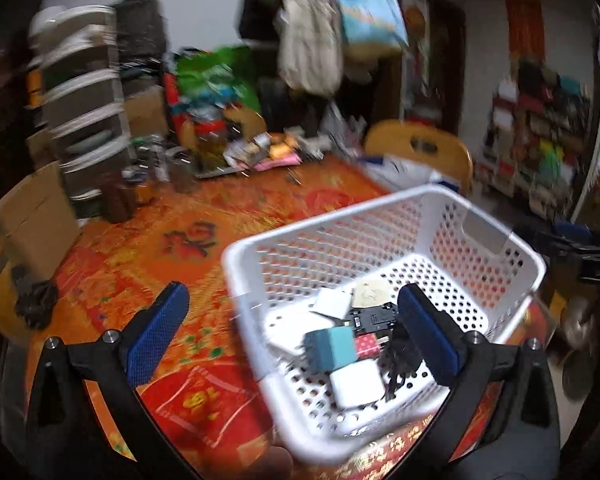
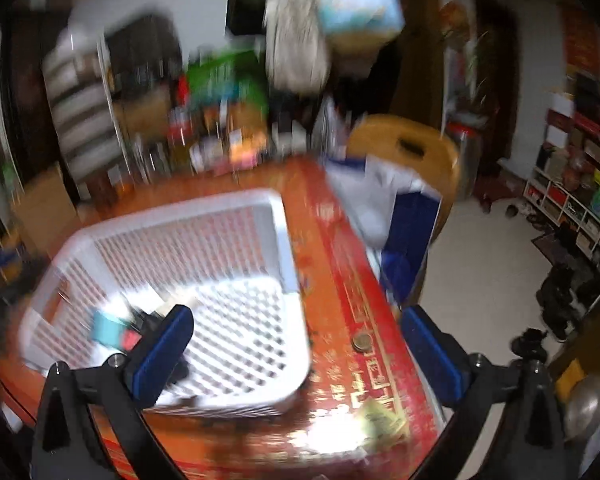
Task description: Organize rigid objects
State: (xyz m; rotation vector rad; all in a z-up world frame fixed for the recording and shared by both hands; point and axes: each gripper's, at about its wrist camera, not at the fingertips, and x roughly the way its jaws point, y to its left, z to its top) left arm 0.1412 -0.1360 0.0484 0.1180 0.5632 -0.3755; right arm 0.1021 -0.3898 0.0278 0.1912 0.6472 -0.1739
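Note:
A white perforated basket stands on the red and gold tablecloth. In it lie several chargers: a teal one, a white one, a small red one and a black tangled cord. My left gripper is open and empty, its right finger over the basket, its left finger outside it. My right gripper is open and empty above the basket, which is blurred here. A coin lies on the cloth between its fingers.
Clutter of jars and packets fills the table's far side. A cardboard box stands at the left edge. A wooden chair with a blue and white bag is at the right edge. A folded paper lies near the front.

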